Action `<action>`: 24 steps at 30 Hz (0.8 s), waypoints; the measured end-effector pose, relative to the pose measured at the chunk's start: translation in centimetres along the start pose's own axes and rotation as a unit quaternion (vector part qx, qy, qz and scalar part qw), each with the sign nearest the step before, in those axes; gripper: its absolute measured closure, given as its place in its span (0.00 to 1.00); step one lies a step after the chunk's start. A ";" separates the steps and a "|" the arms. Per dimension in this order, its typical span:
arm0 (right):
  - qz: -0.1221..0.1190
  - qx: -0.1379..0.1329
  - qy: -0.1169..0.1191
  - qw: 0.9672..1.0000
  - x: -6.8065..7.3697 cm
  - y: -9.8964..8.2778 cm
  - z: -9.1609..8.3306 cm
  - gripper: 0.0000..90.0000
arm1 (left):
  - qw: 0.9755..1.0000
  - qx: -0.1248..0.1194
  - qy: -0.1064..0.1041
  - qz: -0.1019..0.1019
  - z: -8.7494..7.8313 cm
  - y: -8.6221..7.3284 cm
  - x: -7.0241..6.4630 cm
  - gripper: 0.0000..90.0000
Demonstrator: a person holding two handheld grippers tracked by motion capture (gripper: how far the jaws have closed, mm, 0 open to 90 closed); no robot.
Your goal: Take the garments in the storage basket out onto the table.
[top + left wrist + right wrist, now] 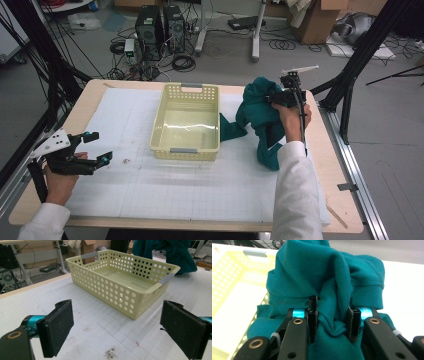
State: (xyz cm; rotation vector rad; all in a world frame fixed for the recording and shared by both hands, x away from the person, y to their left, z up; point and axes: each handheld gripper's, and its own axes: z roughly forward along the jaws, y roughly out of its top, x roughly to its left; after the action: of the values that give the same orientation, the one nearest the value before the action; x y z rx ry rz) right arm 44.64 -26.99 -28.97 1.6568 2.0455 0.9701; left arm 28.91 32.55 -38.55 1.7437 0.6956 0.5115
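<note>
A teal sweatshirt (257, 107) hangs bunched over the table's right side, just right of a pale yellow perforated basket (185, 150). My right gripper (272, 97) is at its upper part. In the right gripper view the black pads (312, 320) pinch a thick fold of the teal fabric (324, 270), with the gripper (333, 320) shut on it and the basket (227, 290) to its left. My left gripper (100, 147) rests low at the table's left edge, open with nothing between its jaws. It (117, 327) faces the empty basket (120, 293), with the sweatshirt (175, 252) behind.
A white gridded mat (125, 185) covers most of the wooden table (345, 220). Dirt specks (110, 353) lie on the mat near my left gripper. Black frame struts (350, 70) stand at the table's right, and computer towers (160, 27) and cables sit on the floor beyond.
</note>
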 end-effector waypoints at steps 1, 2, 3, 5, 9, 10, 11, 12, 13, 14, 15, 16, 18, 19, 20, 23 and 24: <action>-0.001 0.001 0.001 1.000 0.0 -0.2 0.3 0.76 | 1.000 0.000 0.000 0.000 0.0 0.0 0.0 0.13; -0.004 0.001 -0.002 1.000 0.0 -0.4 0.6 0.75 | 1.000 0.000 0.000 0.000 0.0 0.0 0.0 0.13; -0.004 0.001 -0.002 1.000 0.0 -0.4 0.6 0.75 | 1.000 -0.001 0.000 0.000 0.0 0.0 0.0 0.13; -0.008 0.001 -0.003 1.000 0.1 -0.8 1.2 0.71 | 1.000 0.000 0.000 0.000 0.0 0.0 0.0 0.13; -0.015 0.016 -0.009 1.000 0.1 -1.0 1.9 0.55 | 1.000 -0.001 0.000 0.000 0.0 0.0 0.0 0.13; -0.014 0.009 -0.005 1.000 0.2 -0.9 1.9 0.47 | 1.000 -0.001 0.000 0.000 0.0 0.0 0.0 0.13; -0.014 0.009 -0.005 1.000 0.2 -0.9 1.9 0.47 | 1.000 -0.001 0.000 0.000 0.0 0.0 0.0 0.13; -0.017 -0.001 -0.007 1.000 0.3 -0.9 1.8 0.39 | 1.000 -0.002 0.000 -0.001 -0.1 0.0 0.0 0.13; -0.021 -0.007 -0.007 1.000 0.4 -0.8 1.7 0.34 | 1.000 -0.002 0.000 -0.001 -0.1 0.0 0.0 0.13; -0.024 -0.011 -0.006 1.000 0.4 -0.8 1.6 0.29 | 1.000 -0.002 0.000 -0.001 -0.1 0.0 0.0 0.13; -0.024 -0.011 -0.006 1.000 0.4 -0.8 1.6 0.29 | 1.000 -0.002 0.000 -0.001 -0.1 0.0 0.0 0.13; -0.029 -0.015 -0.006 0.999 0.5 -0.8 1.5 0.24 | 1.000 -0.002 0.000 -0.001 -0.1 0.0 0.0 0.13; -0.035 -0.016 -0.003 0.999 0.7 -0.9 1.3 0.19 | 1.000 -0.003 -0.001 -0.001 0.0 0.0 0.0 0.13; -0.039 -0.015 0.001 0.999 0.7 -0.9 1.2 0.17 | 1.000 -0.002 -0.001 -0.001 0.0 0.0 0.0 0.13; -0.042 -0.015 0.005 0.999 0.8 -1.0 1.2 0.16 | 1.000 -0.002 -0.001 -0.001 -0.1 0.0 0.0 0.13; -0.051 -0.020 0.015 0.998 1.2 -1.1 0.8 0.11 | 1.000 -0.002 -0.002 0.001 -0.1 0.1 0.0 0.13; -0.063 -0.031 0.027 0.997 1.6 -1.2 0.3 0.09 | 1.000 -0.003 -0.003 0.000 -0.1 0.1 0.0 0.13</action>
State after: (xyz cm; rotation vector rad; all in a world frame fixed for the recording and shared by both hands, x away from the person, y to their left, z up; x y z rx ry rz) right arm 43.58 -25.48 -29.77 1.4661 2.1045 1.0337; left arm 28.84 32.59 -38.47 1.7389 0.6887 0.5091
